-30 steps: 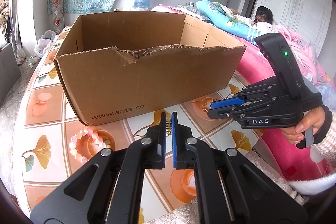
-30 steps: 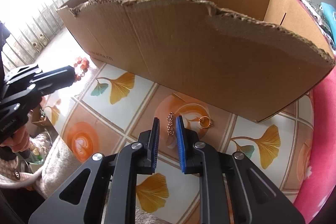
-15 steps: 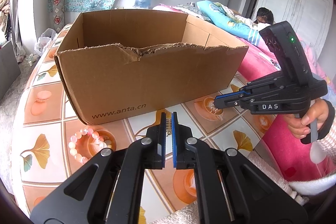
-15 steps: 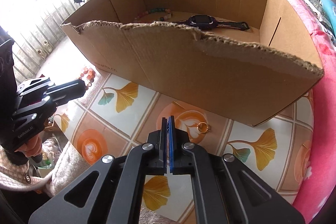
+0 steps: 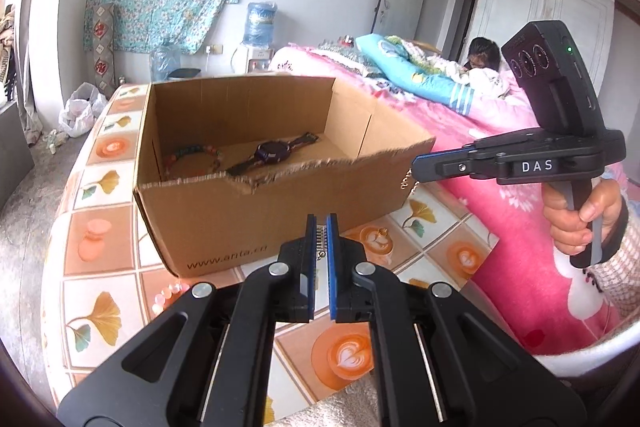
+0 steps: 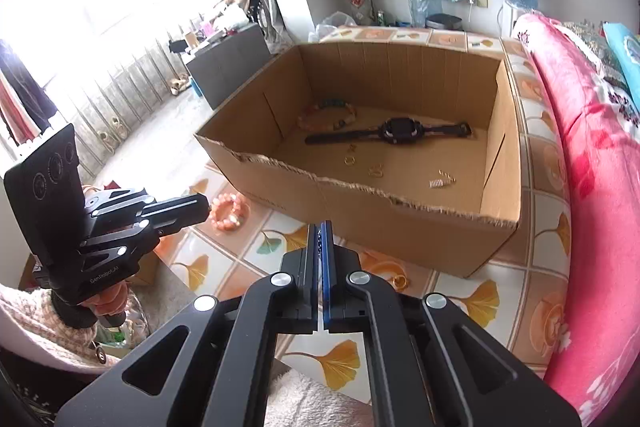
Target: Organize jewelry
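right tongs [image 6: 320,239] – chain [image 5: 407,182] hanging vertical

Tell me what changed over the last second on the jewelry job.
The right gripper closed on the small pink-gold chain that lay on the patterned tabletop and lifted it beside the brown cardboard box. The left gripper rose too, keeping its comb-like metal piece clamped. The gold ring and pink bead bracelet stayed on the table.
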A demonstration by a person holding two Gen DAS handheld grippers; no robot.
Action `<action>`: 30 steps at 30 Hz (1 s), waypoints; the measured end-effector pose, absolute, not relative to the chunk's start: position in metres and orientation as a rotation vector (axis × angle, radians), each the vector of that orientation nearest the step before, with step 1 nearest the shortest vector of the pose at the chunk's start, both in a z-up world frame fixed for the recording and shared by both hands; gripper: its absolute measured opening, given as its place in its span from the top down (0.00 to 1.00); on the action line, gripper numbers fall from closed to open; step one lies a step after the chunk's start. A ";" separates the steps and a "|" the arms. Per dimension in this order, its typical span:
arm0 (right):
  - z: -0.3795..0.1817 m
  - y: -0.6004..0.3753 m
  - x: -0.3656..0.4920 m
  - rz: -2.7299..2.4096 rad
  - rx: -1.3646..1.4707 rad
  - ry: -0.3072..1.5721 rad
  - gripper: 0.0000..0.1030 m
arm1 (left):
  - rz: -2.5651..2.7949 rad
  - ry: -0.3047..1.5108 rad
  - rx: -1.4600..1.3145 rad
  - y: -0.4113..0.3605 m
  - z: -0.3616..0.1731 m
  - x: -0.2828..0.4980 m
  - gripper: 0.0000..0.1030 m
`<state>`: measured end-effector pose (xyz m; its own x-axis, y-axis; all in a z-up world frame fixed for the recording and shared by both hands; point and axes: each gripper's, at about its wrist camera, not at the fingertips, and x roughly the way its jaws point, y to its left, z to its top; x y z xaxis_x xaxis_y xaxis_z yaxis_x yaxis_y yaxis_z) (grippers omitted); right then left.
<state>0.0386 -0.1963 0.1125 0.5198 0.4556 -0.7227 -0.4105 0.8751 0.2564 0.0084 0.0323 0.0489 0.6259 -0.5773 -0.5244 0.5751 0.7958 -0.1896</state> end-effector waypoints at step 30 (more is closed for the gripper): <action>0.067 -0.220 0.216 0.473 0.183 1.086 0.97 | -0.524 1.027 -0.106 0.020 0.032 0.199 0.91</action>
<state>0.2161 -0.2195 0.0674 0.3781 0.4555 -0.8060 -0.2796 0.8861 0.3696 0.1995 0.0200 0.0325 0.4069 -0.4630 -0.7875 0.3657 0.8725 -0.3240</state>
